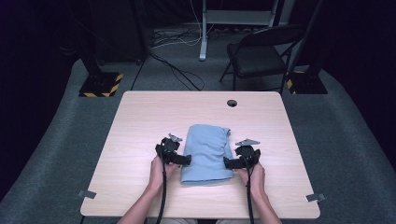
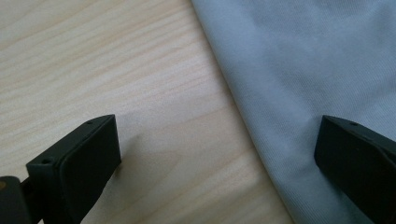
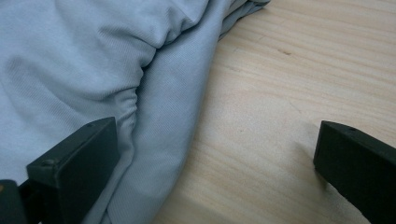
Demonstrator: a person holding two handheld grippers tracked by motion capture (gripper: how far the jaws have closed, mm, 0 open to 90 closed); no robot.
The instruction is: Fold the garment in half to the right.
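Two forearms enter from the near table edge, each hand holding a black gripper. Between them, near the middle of the wooden table (image 1: 140, 121), lies a folded light-blue cloth (image 1: 207, 151). The left gripper (image 1: 183, 159) stands at its left edge, the right gripper (image 1: 229, 162) at its right, both with jaws spread wide, each straddling a cloth edge and holding nothing. To grip well, each should probably close over every layer together, at matching points.
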